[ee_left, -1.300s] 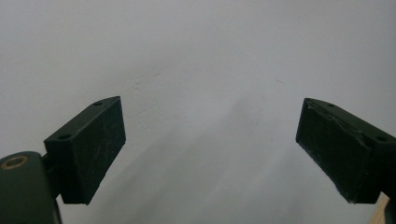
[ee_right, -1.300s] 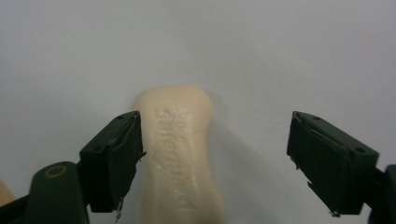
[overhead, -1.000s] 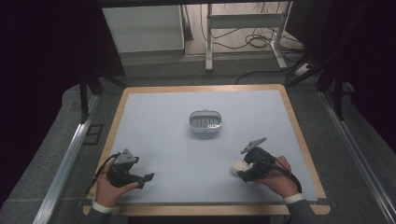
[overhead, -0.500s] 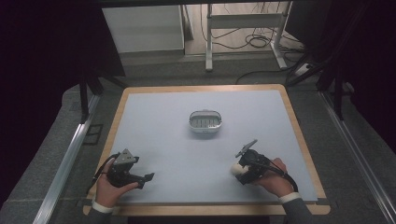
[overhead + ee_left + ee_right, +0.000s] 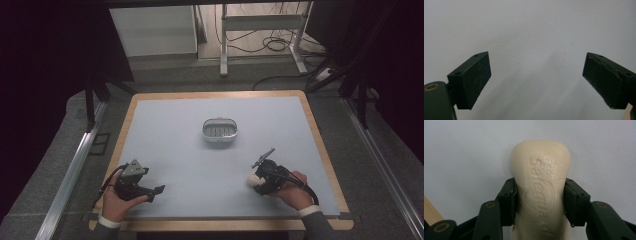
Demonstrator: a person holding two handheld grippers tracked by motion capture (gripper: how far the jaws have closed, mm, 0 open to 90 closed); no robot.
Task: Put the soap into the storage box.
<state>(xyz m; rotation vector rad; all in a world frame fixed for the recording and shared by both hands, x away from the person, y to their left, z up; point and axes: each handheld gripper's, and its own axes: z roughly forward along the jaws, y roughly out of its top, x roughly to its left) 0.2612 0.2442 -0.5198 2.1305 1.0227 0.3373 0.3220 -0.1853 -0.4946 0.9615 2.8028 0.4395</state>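
Clamping a cream soap bar (image 5: 541, 187) by its sides, the right tongs (image 5: 539, 201) hold it low over the desk (image 5: 175, 130). Left tongs (image 5: 536, 80) gape apart near the front-left edge. A soap dish (image 5: 219, 130) sits mid-desk, well apart.

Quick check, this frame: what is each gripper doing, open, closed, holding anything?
Left gripper: open, nothing between its jaws, over the bare table.
Right gripper: shut on the bar of soap, one jaw on each side.
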